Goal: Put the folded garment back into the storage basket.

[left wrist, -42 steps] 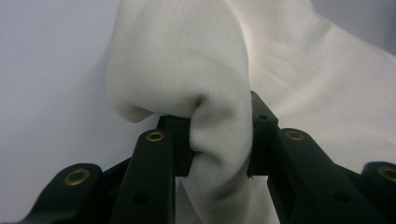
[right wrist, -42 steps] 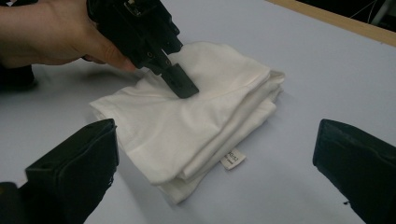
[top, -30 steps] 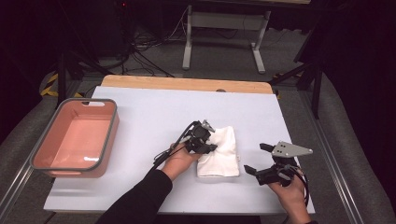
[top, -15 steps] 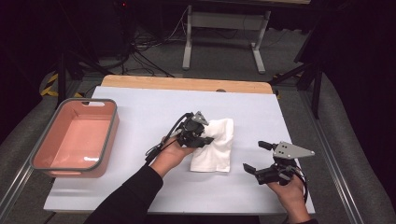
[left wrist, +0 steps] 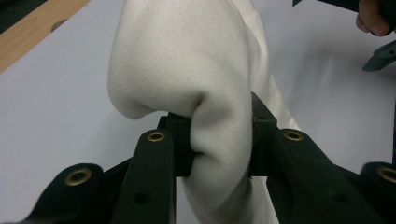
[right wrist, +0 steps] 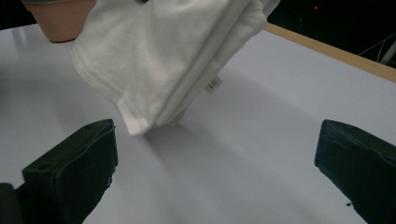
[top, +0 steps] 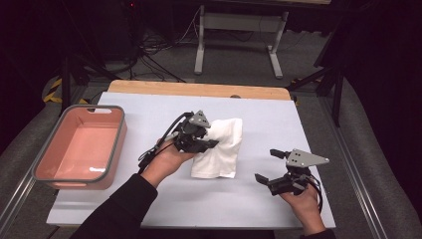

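left tongs (left wrist: 212,140) pinching white towel (left wrist: 187,70), small tag (right wrist: 214,84) in right gripper view

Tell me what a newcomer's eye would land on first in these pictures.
First the folded white cloth near the middle of the white table, pinched by the left gripper and hanging clear of the surface in the right gripper view. Next the pink bin at the table's left edge. The right gripper waits open, near the table's front right.

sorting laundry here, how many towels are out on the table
1. A white towel near the table's middle, pinched in the left gripper. The pink bin at left looks empty.
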